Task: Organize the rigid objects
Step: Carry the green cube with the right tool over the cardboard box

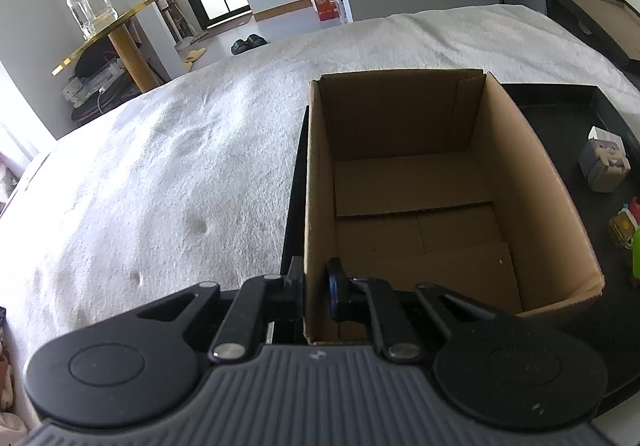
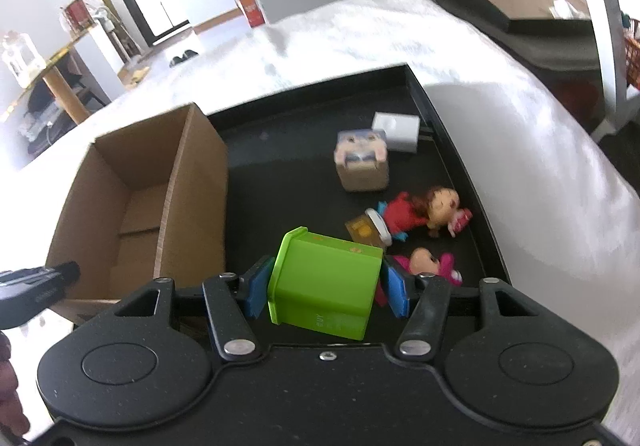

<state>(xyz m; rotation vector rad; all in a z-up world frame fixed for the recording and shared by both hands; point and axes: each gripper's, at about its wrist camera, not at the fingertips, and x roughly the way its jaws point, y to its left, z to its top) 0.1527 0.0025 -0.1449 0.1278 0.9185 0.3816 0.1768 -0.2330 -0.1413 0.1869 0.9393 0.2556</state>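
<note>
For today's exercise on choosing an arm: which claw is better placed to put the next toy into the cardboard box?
Right. The right claw already grips the green block beside the cardboard box. The left claw is clamped on the box's near wall, steadying it.

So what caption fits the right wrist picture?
Right gripper clamps a green box above a black tray, beside the cardboard box.

Both grippers are black, each with two round discs with raised circular centres, flanking angled link arms pinned by silver rivets. The left gripper (image 1: 316, 282) has a ribbed grey housing; the right gripper (image 2: 326, 288) carries blue pads (image 2: 256, 292) and a speckled black body with one central screw
</note>
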